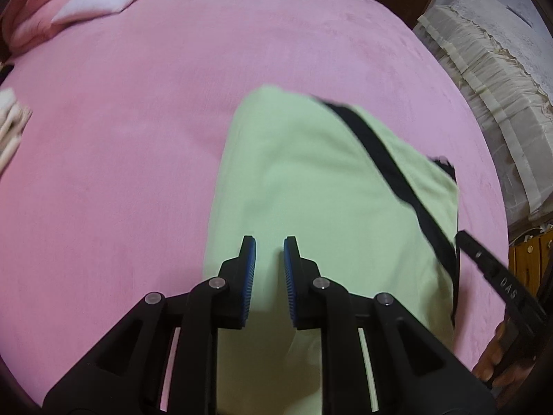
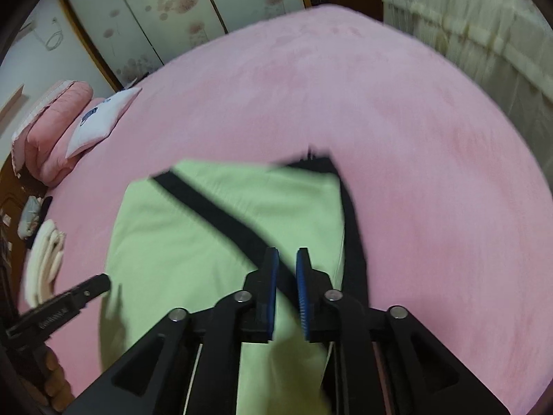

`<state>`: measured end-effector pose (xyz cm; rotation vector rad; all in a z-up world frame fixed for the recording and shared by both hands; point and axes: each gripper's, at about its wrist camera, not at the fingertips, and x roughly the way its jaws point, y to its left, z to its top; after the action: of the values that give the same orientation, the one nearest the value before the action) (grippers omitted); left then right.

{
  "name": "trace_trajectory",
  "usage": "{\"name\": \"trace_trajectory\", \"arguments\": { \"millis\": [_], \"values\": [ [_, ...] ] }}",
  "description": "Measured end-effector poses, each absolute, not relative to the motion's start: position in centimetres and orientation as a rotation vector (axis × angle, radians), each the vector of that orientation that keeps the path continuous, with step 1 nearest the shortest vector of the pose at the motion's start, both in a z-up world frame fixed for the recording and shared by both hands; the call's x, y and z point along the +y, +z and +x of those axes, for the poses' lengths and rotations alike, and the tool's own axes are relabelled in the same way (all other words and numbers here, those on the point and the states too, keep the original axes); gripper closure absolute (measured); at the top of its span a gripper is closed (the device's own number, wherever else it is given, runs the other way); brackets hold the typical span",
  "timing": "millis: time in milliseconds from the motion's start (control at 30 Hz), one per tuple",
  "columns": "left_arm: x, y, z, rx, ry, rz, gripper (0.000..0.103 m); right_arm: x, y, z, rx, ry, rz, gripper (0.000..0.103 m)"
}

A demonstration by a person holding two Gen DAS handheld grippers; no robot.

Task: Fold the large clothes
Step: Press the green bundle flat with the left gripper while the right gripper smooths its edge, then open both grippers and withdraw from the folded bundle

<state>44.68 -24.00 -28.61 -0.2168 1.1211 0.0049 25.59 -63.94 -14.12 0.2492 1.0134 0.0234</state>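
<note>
A: Pale green garment [image 1: 311, 207], black-trimmed, lies on the pink bed [image 1: 138, 138], its long axis running away from both claws.

B: Left claw [image 1: 269, 242] slightly parted, holding nothing; right claw [image 2: 287, 252] likewise, above the black strap [image 2: 221, 214]. Only the right view shows wardrobe doors [image 2: 155, 10].

Black linkage left gripper [image 1: 269, 252], right gripper [image 2: 287, 263]: blue ribbed jaws, silver pivot screws, white lettering.

A home bedroom: wide bed under a pink blanket [image 1: 138, 138], pillows [image 2: 100, 121] stacked at its head, flower-printed sliding wardrobe doors [image 2: 166, 10] behind (wood-framed), lace-covered furniture [image 1: 490, 69] alongside.
</note>
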Motion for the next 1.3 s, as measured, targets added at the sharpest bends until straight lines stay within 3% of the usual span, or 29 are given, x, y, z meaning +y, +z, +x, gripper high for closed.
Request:
{"name": "trace_trajectory", "arguments": {
  "millis": [67,200,267,433,467,767,1300],
  "values": [
    [-24.2,-28.6,42.3,1.129,0.014,-0.218,0.089,-63.7,-14.5,22.5,1.058,0.022,0.295,0.086],
    [-24.2,-28.9,37.9,1.154,0.006,-0.220,0.084,-62.5,-14.8,17.4,1.114,0.014,0.301,0.068],
    [-24.4,-29.0,36.0,1.184,-0.017,-0.220,0.068,-61.7,-14.7,14.7,1.133,-0.010,0.288,0.061],
    [-24.6,-28.3,32.1,1.225,-0.064,-0.192,0.054,-59.6,-13.8,9.5,1.178,-0.040,0.265,0.025],
    [-24.6,-28.0,31.5,1.235,-0.074,-0.183,0.051,-59.0,-14.1,8.9,1.204,-0.053,0.261,0.023],
    [-24.3,-23.4,28.7,1.228,-0.104,-0.080,0.036,-57.1,-11.3,7.2,1.291,-0.116,0.246,0.013],
    [-23.6,-18.8,28.5,1.197,-0.112,-0.081,0.033,-54.0,-5.3,6.7,1.249,-0.100,0.198,0.007]
  ]
}}
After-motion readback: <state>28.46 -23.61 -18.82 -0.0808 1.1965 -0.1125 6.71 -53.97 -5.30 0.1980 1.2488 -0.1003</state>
